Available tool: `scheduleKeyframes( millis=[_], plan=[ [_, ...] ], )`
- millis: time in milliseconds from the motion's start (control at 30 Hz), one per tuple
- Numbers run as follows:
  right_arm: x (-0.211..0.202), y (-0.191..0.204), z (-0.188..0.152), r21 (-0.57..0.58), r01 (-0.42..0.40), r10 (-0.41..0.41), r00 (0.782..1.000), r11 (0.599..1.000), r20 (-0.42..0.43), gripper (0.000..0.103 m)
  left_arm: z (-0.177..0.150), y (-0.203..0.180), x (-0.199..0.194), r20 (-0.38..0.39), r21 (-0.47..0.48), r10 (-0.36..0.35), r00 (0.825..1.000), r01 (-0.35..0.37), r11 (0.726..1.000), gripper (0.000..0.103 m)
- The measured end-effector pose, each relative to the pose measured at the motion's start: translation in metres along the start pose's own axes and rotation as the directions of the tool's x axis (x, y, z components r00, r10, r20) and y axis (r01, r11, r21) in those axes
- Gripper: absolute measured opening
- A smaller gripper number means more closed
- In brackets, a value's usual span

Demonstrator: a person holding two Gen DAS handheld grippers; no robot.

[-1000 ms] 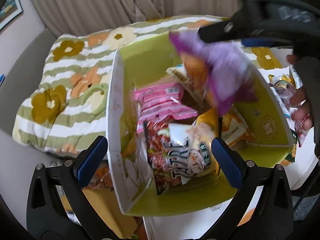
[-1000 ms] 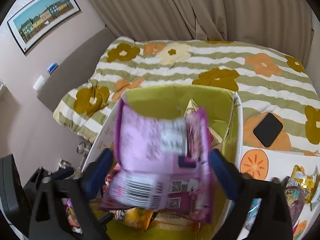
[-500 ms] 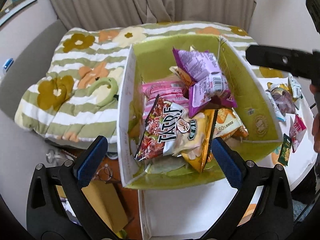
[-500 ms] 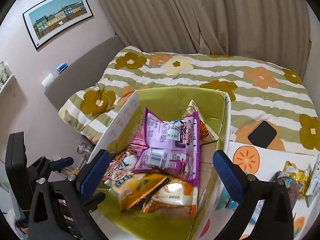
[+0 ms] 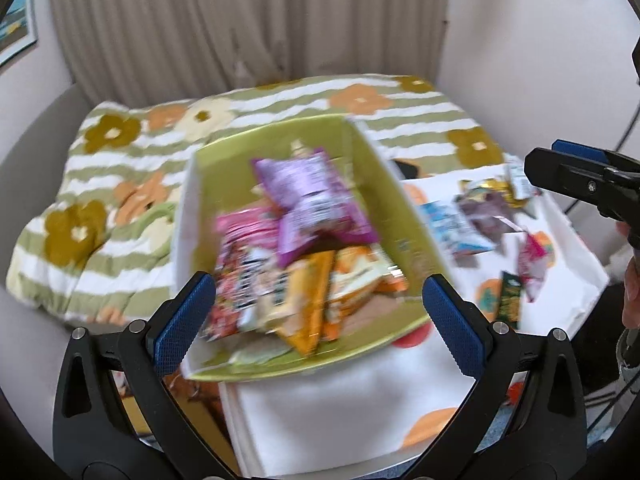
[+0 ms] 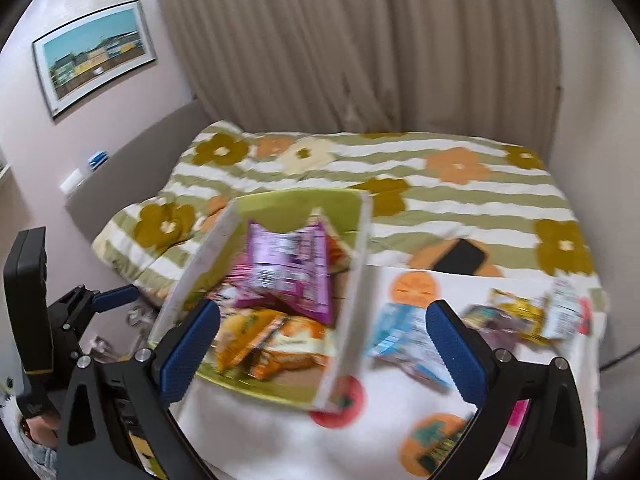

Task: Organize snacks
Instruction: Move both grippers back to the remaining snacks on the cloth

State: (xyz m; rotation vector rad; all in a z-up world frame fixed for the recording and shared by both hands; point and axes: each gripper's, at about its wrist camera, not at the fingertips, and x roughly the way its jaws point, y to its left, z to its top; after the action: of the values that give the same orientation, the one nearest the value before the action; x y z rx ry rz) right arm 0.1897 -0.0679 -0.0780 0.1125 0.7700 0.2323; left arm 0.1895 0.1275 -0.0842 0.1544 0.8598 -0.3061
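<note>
A green open box (image 5: 408, 216) (image 6: 352, 280) stands on a white table with orange prints and holds several snack bags. A purple bag (image 5: 312, 200) (image 6: 288, 264) lies on top of them, above a pink bag (image 5: 248, 228) and orange bags (image 5: 344, 280) (image 6: 264, 340). My left gripper (image 5: 320, 312) is open and empty, above the near side of the box. My right gripper (image 6: 320, 340) is open and empty, above the box's right wall. Loose snack packets (image 5: 480, 220) (image 6: 512, 312) lie on the table to the right of the box. Both views are blurred.
A bed with a green striped flower quilt (image 5: 120, 184) (image 6: 440, 184) lies behind the table, with a black phone (image 6: 460, 256) on it. Curtains (image 6: 340, 40) hang at the back. The right gripper's body shows at the left wrist view's right edge (image 5: 584, 184).
The right gripper let go of the purple bag, which now lies in the box. Both grippers have pulled back and up, and the views have swung right toward the loose packets.
</note>
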Motion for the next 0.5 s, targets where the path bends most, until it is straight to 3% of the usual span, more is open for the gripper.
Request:
scheduleKeyframes(
  millis=[233,500],
  plan=[
    [-0.036,-0.059,-0.016,0.036,0.099,-0.099,0.995,0.994,0.008,0.103,0.013,-0.058,0.003,0.019,0.059,-0.078,0.997,0.077,0.995,0.103],
    [-0.05,-0.133,-0.04,0.05,0.086,-0.085,0.996,0.995,-0.024,0.103,0.014,-0.131,0.025,-0.022,0.104,-0.143,0.99,0.144,0.984,0.103]
  ],
)
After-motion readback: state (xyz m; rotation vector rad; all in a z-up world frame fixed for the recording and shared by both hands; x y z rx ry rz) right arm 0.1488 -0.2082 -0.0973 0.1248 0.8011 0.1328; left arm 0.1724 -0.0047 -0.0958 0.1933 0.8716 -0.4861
